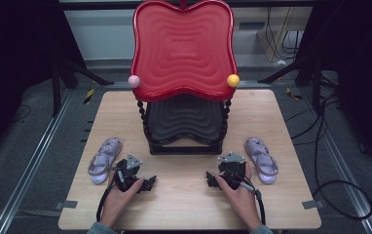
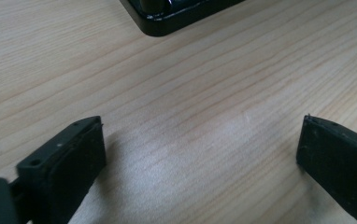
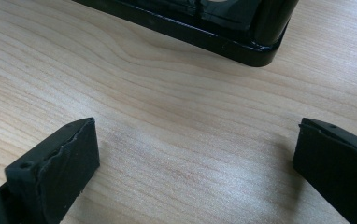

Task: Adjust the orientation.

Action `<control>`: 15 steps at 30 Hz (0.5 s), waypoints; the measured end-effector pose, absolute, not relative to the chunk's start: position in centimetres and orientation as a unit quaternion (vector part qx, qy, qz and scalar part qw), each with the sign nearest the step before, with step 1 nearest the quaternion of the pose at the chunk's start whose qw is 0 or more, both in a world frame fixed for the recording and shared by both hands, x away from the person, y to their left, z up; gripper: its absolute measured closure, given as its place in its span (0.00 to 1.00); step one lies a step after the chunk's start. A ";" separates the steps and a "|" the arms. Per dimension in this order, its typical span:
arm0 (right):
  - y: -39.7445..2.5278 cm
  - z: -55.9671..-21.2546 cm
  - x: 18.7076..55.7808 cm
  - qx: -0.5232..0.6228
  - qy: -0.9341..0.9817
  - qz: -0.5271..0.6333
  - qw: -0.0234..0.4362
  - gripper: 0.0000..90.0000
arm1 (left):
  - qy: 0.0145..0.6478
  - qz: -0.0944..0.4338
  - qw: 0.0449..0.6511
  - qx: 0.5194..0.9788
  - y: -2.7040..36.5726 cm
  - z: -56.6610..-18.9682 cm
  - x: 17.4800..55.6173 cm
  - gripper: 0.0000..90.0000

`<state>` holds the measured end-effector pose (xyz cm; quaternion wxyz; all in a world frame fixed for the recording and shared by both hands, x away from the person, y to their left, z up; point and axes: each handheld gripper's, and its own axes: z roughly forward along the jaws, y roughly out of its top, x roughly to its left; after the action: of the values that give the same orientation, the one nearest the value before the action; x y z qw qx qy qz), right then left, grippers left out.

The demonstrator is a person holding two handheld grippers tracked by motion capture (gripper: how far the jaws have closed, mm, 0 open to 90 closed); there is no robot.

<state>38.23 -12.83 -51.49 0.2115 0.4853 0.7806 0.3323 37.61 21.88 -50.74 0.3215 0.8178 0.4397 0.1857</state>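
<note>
I hold my left gripper (image 1: 151, 183) and my right gripper (image 1: 210, 181) low over the pale wooden table (image 1: 184, 204), in the lower middle of the high view, both with jaws spread wide and nothing between them. In each gripper view the jaws stand far apart over bare wood grain, with a corner of the glossy black base of the two-tier stand (image 2: 176, 18) at the top edge.

The small lilac sandal on the left (image 1: 104, 158) lies at the lower left of the high view, just outside my left gripper and slightly above it in the frame; its long axis runs up the frame, leaning a little to the right. The matching lilac sandal on the right (image 1: 262, 159) lies just outside my right gripper, its long axis leaning the other way. Each sandal is nearest the gripper on its own side, so I judge that each hand must swing outward, away from the stand, and turn its jaws across the sandal's narrow width.
</note>
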 end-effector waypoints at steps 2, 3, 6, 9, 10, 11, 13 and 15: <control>-12.8 -51.5 38.2 0.485 0.781 0.333 0.211 0.01 | 0.438 0.184 0.316 0.821 21.9 -50.5 37.6 0.04; -12.8 -51.5 38.2 0.485 0.781 0.333 0.211 0.01 | 0.435 0.183 0.313 0.824 21.8 -50.1 37.6 0.05; -12.9 -51.5 38.2 0.484 0.781 0.333 0.211 0.01 | 0.434 0.180 0.317 0.824 21.9 -48.1 37.4 0.05; -12.9 -51.5 38.2 0.483 0.782 0.334 0.211 0.01 | 0.433 0.185 0.306 0.827 22.2 -45.6 37.5 0.04; -12.9 -51.5 38.2 0.482 0.782 0.334 0.210 0.01 | 0.435 0.186 0.298 0.829 22.4 -44.9 37.6 0.04; -12.9 -51.5 38.2 0.482 0.782 0.334 0.210 0.01 | 0.437 0.185 0.290 0.831 22.7 -44.2 37.8 0.04; -12.9 -51.5 38.2 0.482 0.782 0.334 0.210 0.01 | 0.443 0.184 0.287 0.829 23.4 -43.0 38.3 0.04; -12.9 -51.5 38.2 0.480 0.784 0.334 0.210 0.01 | 0.450 0.190 0.276 0.827 24.2 -42.0 38.7 0.04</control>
<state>38.24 -12.93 -51.50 0.2101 0.4797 0.7835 0.3344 38.68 24.20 -41.95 0.2764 0.8275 0.4502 0.1901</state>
